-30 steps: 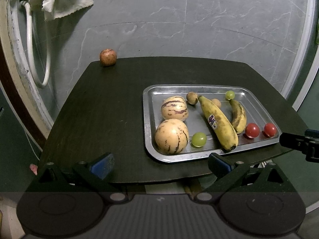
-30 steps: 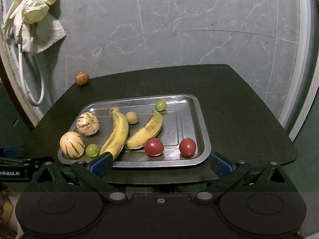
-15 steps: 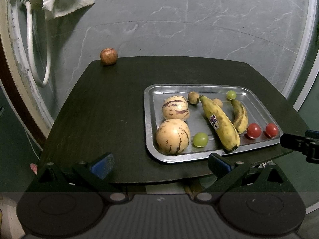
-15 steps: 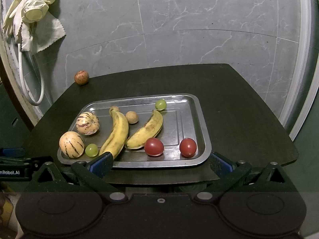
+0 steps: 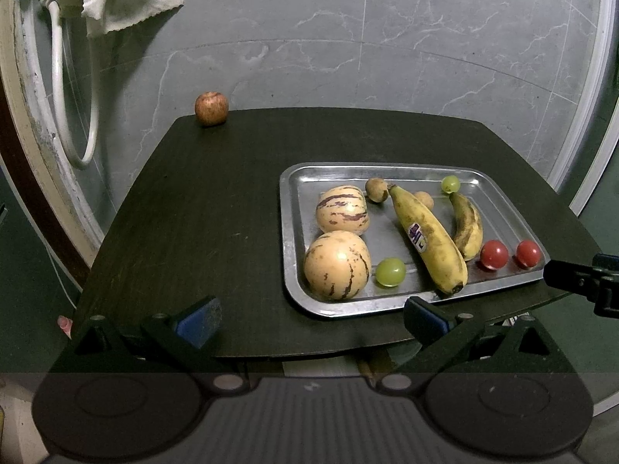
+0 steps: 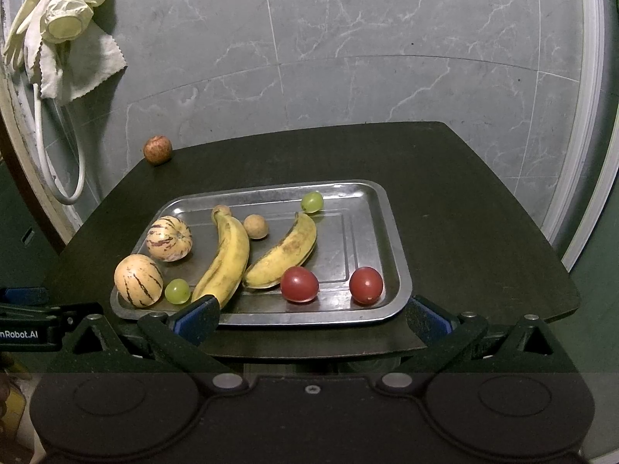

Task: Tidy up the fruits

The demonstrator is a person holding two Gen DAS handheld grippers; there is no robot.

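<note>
Fruits grouped by kind on a steel tray (image 6: 390, 232) on the dark desk (image 5: 216, 201): two striped melons at its left end, two bananas mid-tray, two tomatoes (image 6: 298, 284) at the right. One apple (image 5: 211, 108) sits apart at the desk's far corner (presumably the next pick). Left gripper (image 5: 309, 311) and right gripper (image 6: 311, 315) both hover at the near edge, jaws apart, empty.

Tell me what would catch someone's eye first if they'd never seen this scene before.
Most likely the shiny metal tray on the dark table, loaded with two bananas, two striped melons, two red tomatoes, green grapes and small brown fruits. Next, the lone apple at the table's far left corner, away from the tray. Both tongs, left and right, sit open and empty at the near edge.
</note>
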